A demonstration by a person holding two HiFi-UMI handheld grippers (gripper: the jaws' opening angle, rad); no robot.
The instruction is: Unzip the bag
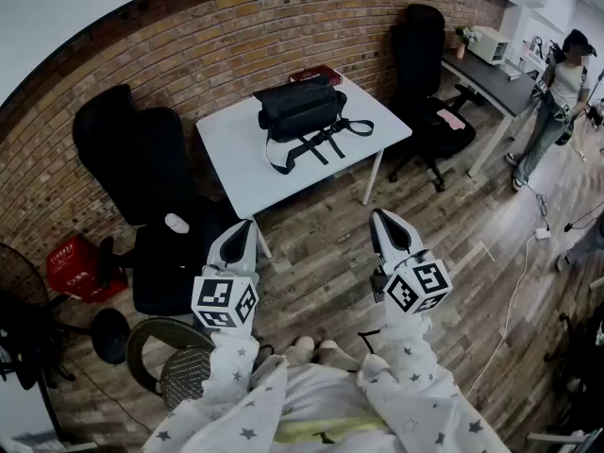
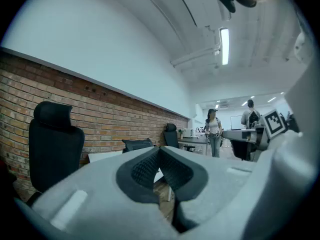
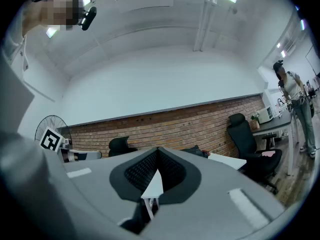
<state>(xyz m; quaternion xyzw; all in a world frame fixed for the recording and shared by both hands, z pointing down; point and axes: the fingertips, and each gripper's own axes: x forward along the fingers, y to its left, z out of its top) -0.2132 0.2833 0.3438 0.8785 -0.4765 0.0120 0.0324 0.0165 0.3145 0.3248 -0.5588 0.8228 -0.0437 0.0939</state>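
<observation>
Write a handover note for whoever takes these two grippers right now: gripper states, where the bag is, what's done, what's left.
Left gripper: jaws together, empty, held level over the wood floor, short of the table.
Right gripper: jaws together, empty, alongside the left one.
Bag: black, on the white table by the brick wall, straps trailing toward the near edge. Its zip is too small to make out from here.
Done: nothing; neither gripper touches the bag.
Left: step up to the table, probably steady the bag with one gripper, then find the zip and draw it open with the other.
</observation>
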